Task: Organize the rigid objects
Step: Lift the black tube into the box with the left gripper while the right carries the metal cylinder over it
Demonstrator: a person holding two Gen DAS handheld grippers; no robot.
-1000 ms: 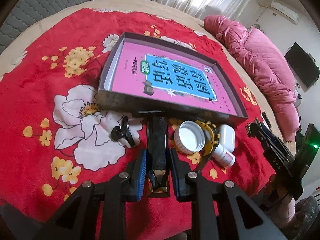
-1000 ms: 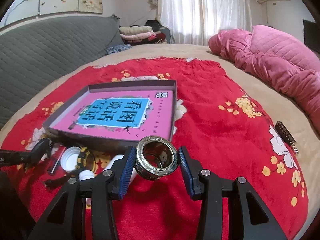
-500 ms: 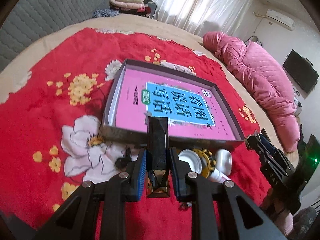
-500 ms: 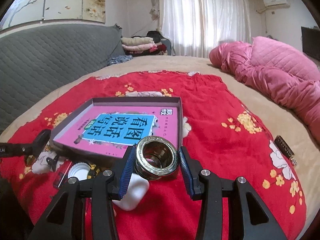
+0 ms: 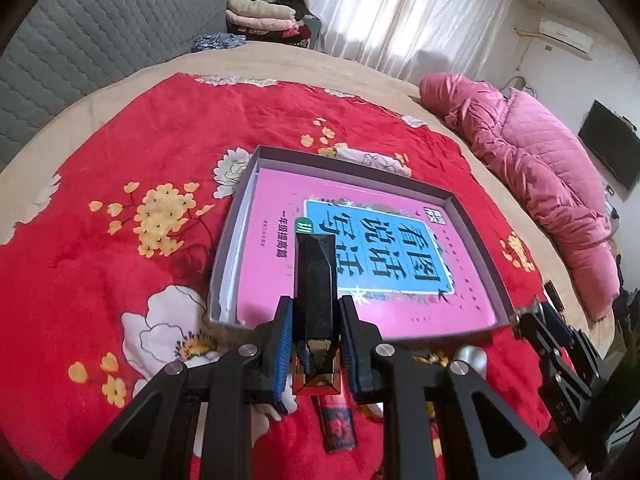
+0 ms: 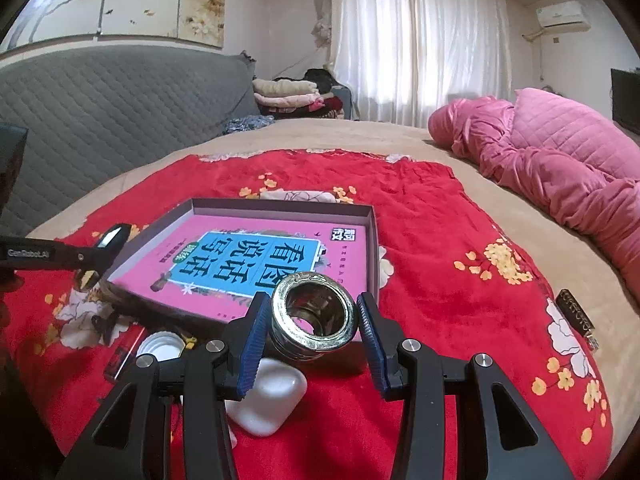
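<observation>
Red flowered blanket [image 5: 120, 160] covers the big bed, and on it sits a shallow gray box [image 5: 236, 216] with a pink book [image 5: 360, 248] lying flat inside. Above the box's near edge, the left claw [image 5: 315, 344] is clamped on a long black bar [image 5: 315, 280] (its gold end hides between the blue pads). The right claw [image 6: 314, 322] squeezes a shiny metal ring [image 6: 314, 312], which hides part of a white case [image 6: 268, 400] on the blanket below; a white cap [image 6: 160, 346] lies nearby.
</observation>
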